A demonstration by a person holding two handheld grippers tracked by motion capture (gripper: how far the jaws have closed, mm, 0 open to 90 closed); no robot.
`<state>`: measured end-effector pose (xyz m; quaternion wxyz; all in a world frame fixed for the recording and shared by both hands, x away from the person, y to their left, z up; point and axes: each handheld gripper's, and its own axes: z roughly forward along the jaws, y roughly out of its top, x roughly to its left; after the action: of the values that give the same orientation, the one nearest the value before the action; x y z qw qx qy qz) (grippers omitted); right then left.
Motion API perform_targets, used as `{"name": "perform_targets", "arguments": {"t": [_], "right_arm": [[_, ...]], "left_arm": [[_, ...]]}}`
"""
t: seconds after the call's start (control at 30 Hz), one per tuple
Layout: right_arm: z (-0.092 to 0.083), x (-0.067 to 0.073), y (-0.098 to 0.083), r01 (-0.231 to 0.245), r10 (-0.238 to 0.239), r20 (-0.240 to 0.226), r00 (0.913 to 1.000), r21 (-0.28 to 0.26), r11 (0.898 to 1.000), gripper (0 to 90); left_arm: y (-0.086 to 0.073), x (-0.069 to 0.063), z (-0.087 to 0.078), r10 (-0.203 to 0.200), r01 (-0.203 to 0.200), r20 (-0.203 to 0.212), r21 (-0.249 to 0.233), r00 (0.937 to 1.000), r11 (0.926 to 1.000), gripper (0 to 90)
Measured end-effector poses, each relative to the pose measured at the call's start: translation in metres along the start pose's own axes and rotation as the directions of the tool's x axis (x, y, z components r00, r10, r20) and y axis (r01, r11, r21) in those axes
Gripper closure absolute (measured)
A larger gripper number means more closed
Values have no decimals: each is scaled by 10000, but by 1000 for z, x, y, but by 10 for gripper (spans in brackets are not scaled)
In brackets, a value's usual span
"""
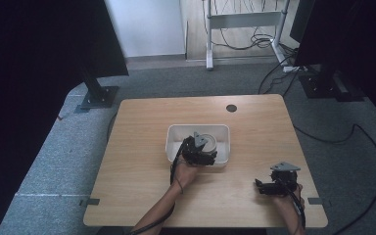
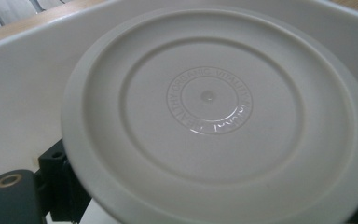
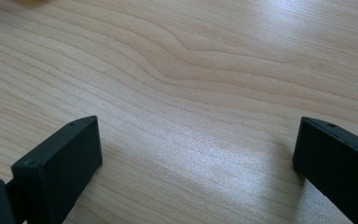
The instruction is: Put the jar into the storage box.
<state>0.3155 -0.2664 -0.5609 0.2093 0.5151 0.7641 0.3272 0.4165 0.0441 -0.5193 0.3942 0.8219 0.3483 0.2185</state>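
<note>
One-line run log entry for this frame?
left gripper: shut on round lid, over white bin | right gripper: open, empty, on table

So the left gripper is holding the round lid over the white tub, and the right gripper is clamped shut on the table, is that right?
Not quite. The right gripper is open: the right gripper view shows its jaws wide apart over bare table. The rest stands: the left gripper holds the round lid over the white tub.
</note>
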Motion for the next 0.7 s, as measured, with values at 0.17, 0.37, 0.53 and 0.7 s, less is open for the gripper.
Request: {"name": "perform_targets", "arguments": {"t": [0.17,0.37,0.53,0.7], "right_arm": [[0,0,0,4,-4,-3,10000,0,10000,6],[0,0,0,6,-6,-5,10000,-2,10000,7],[0,0,0,3,-3,-8,10000,1,10000,6],[0,0,0,12,-12,-13,10000,-5,10000,7]], "left_arm": [[-3,-1,3,25,-23,-195,110,9998,9999,102],[-6,-2,4,-29,33,-215,180,9998,9998,102],[-5,3,5,-489,488,10,371,9988,9981,101],[-4,7,6,-720,711,168,503,9973,9962,100]]}}
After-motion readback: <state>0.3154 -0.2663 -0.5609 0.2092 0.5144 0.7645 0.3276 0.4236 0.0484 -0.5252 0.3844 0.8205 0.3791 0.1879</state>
